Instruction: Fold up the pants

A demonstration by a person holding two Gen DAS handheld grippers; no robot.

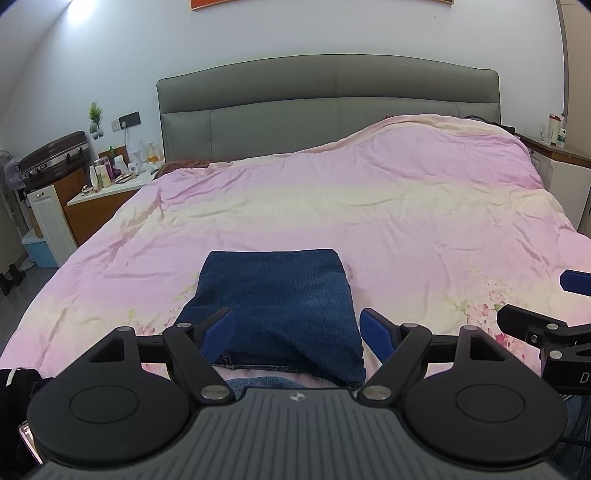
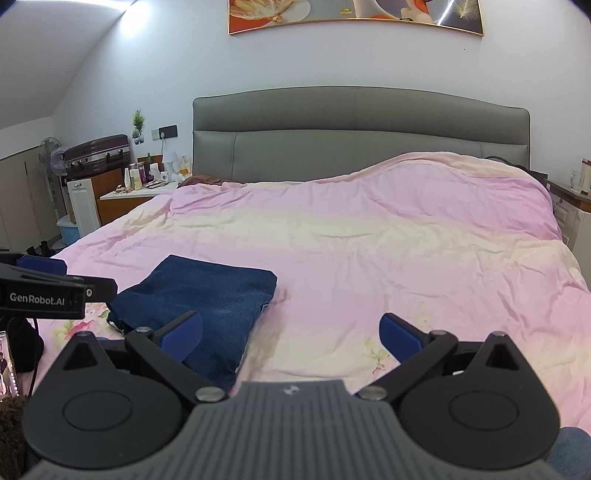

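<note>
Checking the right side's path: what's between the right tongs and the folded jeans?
Only bare pink duvet, seen in the right wrist view. The open right tongs hover beside the jeans, their left finger overlapping the denim edge.

A bed is covered by a rumpled pink and cream duvet [image 1: 332,206], printed with flowers along its near edge, and is backed by a grey padded headboard [image 1: 325,99]. At far left a nightstand [image 1: 107,199] is crowded with bottles and a small white lamp [image 2: 169,158]. Beside it a dark suitcase [image 1: 55,155], a standing fan [image 2: 51,155] and a blue bin [image 1: 38,251] are seen. A framed picture [image 2: 354,14] is hung above the headboard.
</note>
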